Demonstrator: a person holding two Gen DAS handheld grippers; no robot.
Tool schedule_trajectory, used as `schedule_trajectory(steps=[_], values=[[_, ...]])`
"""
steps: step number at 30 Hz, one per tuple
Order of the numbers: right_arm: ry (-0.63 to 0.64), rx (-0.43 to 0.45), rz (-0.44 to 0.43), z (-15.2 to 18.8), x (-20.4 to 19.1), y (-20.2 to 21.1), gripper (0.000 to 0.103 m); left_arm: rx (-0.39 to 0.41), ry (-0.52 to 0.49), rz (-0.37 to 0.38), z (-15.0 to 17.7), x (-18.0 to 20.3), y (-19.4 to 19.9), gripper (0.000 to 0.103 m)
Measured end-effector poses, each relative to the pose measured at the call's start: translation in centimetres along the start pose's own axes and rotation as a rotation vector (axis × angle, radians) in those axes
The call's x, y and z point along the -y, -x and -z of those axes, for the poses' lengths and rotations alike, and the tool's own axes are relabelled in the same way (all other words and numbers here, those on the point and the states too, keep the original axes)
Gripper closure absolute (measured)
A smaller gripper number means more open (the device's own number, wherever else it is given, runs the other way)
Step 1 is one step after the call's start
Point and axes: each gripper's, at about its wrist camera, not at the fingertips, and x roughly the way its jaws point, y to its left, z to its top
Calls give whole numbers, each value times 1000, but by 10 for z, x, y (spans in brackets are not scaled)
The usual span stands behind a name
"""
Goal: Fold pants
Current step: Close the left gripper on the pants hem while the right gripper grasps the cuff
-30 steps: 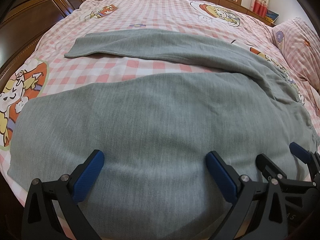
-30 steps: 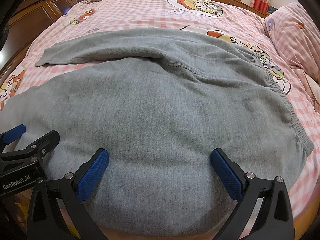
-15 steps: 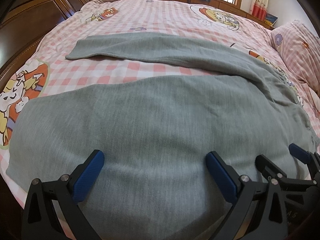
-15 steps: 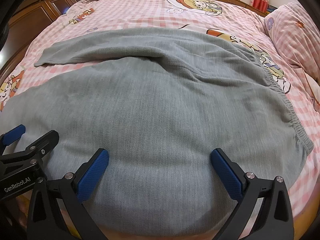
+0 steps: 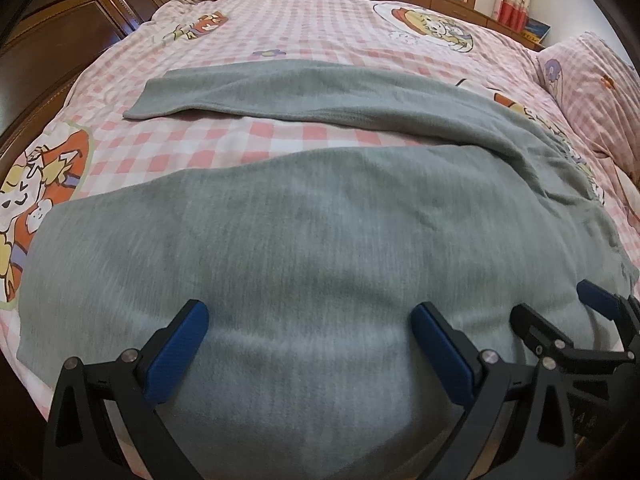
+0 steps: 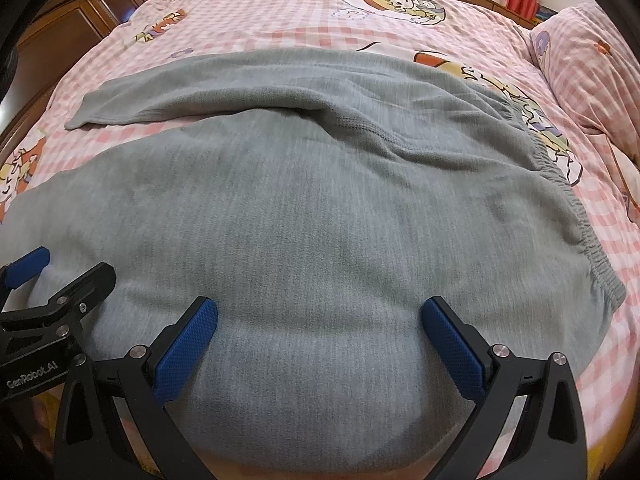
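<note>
Grey sweatpants (image 5: 320, 240) lie spread flat on the pink checked bedspread (image 5: 320, 24), elastic waistband (image 6: 576, 216) at the right, legs splayed leftward. Left gripper (image 5: 310, 320) and right gripper (image 6: 320, 316) both gape wide above the near edge, holding nothing. Plenty of bare bedspread beyond.
</note>
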Motion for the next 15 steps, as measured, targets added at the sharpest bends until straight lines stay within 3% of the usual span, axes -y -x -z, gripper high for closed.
schedule_trajectory(steps=[9,15], values=[[16,-40,-115,-9,18,11,0,-28,-42,24,-6,3,15,0],[10,-25,-133,-23,36,21,0,16,-49,53,-28,0,34,0]])
